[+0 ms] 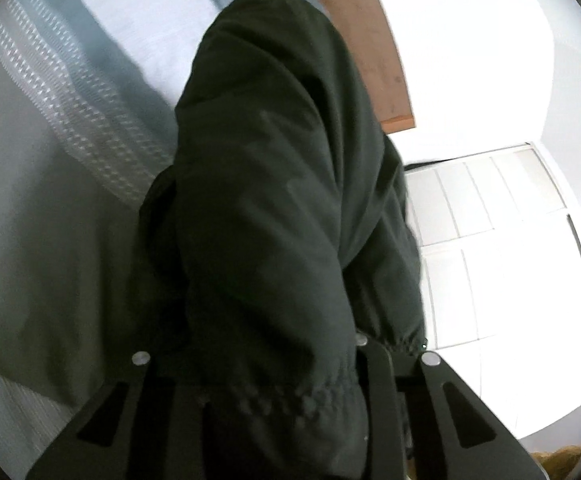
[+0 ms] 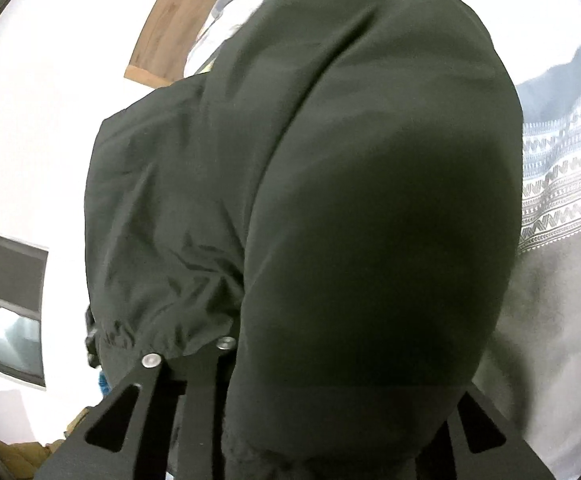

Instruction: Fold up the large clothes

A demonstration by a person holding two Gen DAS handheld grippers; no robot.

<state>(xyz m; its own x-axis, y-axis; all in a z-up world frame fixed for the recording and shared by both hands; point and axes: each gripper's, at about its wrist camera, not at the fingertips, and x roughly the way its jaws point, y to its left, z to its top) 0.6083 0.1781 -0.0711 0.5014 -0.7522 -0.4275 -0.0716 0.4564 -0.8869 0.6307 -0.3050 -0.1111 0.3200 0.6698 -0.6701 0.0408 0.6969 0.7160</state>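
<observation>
- Left gripper (image 1: 278, 400): jaws drawn in on the gathered, elasticated hem of the dark green jacket (image 1: 282, 200); cloth bunches between the fingers, so I read it as clamped on fabric.
- Right gripper (image 2: 330, 408): same story, jaws narrow, a thick roll of the same jacket wedged between them and spilling over the fingers. The pads themselves are hidden by cloth.
- Jacket location: fills the centre of both views, hanging from the two grippers and running away toward the top of frame. The far end looks like it trails to the bed (image 1: 42, 208), though I cannot see the contact.
- Bed cover: grey with a white patterned band, left of frame in the left view, right edge in the right view.
- Wooden headboard (image 1: 370, 40) at upper centre, white panelled door (image 1: 490, 240) at right.
- Progress, my judgement: early. Hem picked up at two points, garment bulky and unfolded, no flat crease visible. Still to do: spread it, fold the sleeves in, then double the body.
- Writing or brands: none readable, frames soft with blur.
</observation>
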